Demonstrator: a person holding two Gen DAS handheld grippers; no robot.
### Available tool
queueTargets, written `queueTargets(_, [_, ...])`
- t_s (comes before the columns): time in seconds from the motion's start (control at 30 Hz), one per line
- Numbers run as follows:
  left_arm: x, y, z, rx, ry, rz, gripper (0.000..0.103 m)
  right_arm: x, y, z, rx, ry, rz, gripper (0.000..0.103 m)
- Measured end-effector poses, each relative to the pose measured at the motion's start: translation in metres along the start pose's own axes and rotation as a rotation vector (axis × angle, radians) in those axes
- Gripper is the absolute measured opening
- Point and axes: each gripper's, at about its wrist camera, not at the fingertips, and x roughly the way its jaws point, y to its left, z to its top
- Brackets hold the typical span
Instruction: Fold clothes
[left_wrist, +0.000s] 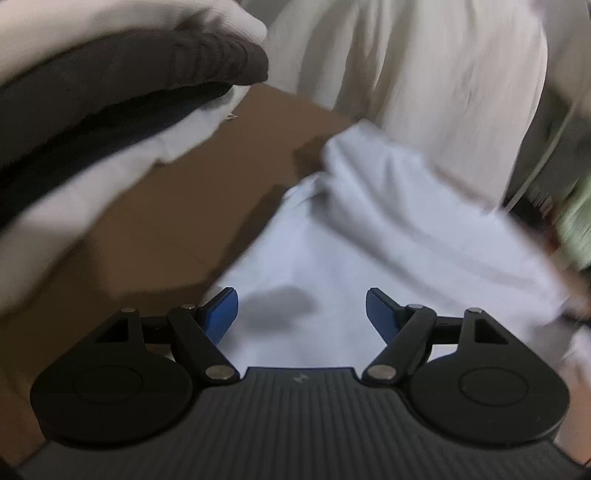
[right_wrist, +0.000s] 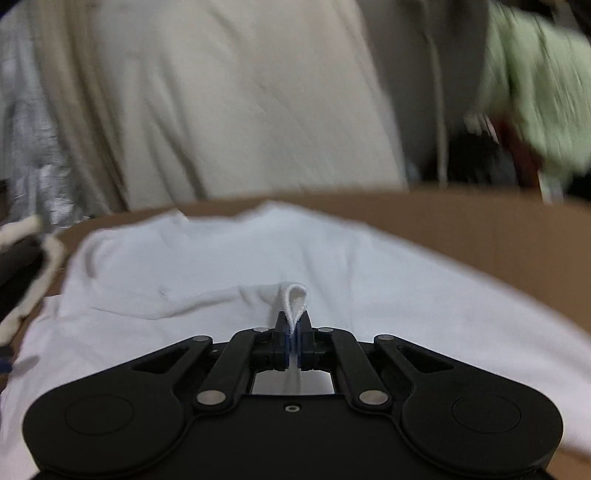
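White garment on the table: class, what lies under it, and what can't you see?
The white garment lies on a brown table, bare beyond its edges. The right gripper pinches a hem fold. Anything beneath the cloth itself is covered.

No readable text, labels or numbers on anything in view

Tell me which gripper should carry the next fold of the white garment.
Right. The right gripper is already shut on a hem of the white garment, which lies on the brown table. The left gripper is open over the cloth, holding nothing, so it would first need a grasp.
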Motion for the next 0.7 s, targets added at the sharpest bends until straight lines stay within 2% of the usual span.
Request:
queueTargets(0.07, [0.002, -0.010, -0.003, 0.088, -0.014, 0.085, 0.076, 0.011, -0.001, -0.003, 0.013, -0.005, -0.031, 0.005])
queueTargets(0.13, [0.004, -0.014, -0.002, 0.123, -0.016, 0.105, 0.076, 0.007, 0.003, -0.002, -0.018, -0.076, -0.069, 0.004])
queueTargets(0.17, [0.004, -0.015, -0.002, 0.135, -0.020, 0.112, 0.076, 0.007, 0.002, -0.001, -0.020, -0.078, -0.077, 0.004])
queueTargets(0.33, [-0.020, -0.005, 0.006, 0.060, -0.107, 0.057, 0.075, 0.019, -0.011, 0.007, 0.034, 0.059, -0.068, 0.005])
queueTargets(0.4, [-0.030, 0.000, 0.009, 0.029, -0.142, 0.035, 0.075, 0.024, -0.030, 0.000, 0.171, 0.077, -0.046, 0.005])
queueTargets(0.47, [-0.040, 0.004, 0.012, -0.001, -0.177, 0.012, 0.075, 0.022, -0.037, 0.003, 0.207, 0.058, -0.052, 0.005])
queueTargets(0.53, [-0.048, 0.008, 0.015, -0.028, -0.207, -0.008, 0.075, 0.010, -0.029, 0.013, 0.135, 0.002, -0.062, 0.005])
queueTargets(0.6, [-0.044, 0.007, 0.013, -0.022, -0.190, 0.001, 0.075, -0.003, -0.021, 0.024, 0.043, -0.048, -0.087, 0.004])
queueTargets(0.7, [-0.037, 0.007, 0.010, -0.012, -0.163, 0.015, 0.075, -0.014, -0.019, 0.038, -0.086, -0.053, -0.171, 0.004])
